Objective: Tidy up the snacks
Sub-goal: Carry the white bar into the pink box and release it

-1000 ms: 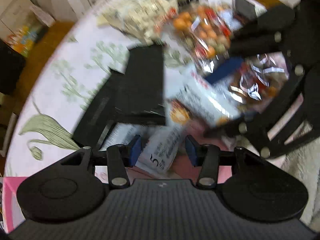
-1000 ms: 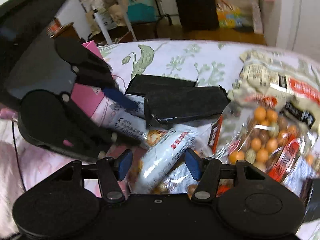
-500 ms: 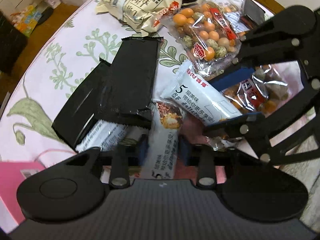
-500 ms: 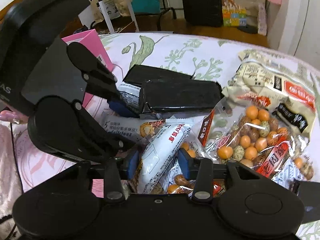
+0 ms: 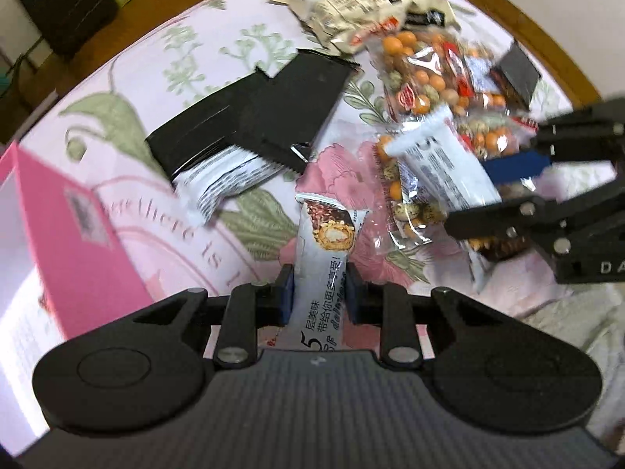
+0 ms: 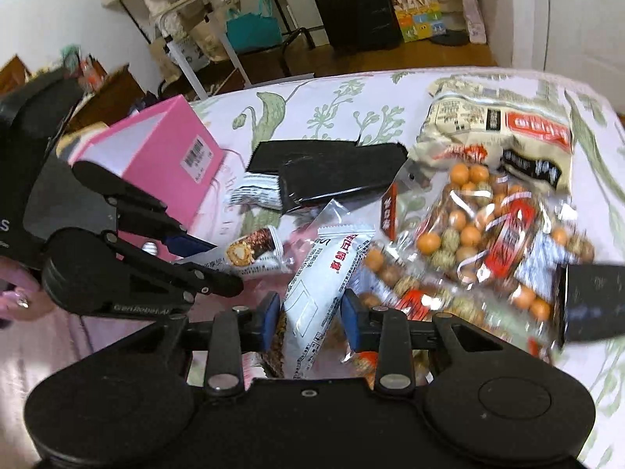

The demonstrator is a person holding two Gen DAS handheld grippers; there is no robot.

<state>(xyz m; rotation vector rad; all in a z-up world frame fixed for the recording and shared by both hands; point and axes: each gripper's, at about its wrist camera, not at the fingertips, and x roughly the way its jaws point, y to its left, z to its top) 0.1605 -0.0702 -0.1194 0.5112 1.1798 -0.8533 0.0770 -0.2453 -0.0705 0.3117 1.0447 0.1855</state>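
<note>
**Each gripper clamped a snack bar**

The left gripper [image 5: 317, 288] was narrowed tight on a white wafer bar [image 5: 324, 258], its pads pressing both sides. The right gripper [image 6: 310, 317] was closing on a second white bar [image 6: 324, 285] that stood between its pads. Both bars hung over the floral bedspread [image 5: 218, 23], near black packets [image 5: 273, 105], a nut bag [image 6: 480, 234] and a pink box [image 6: 172, 156].
</note>
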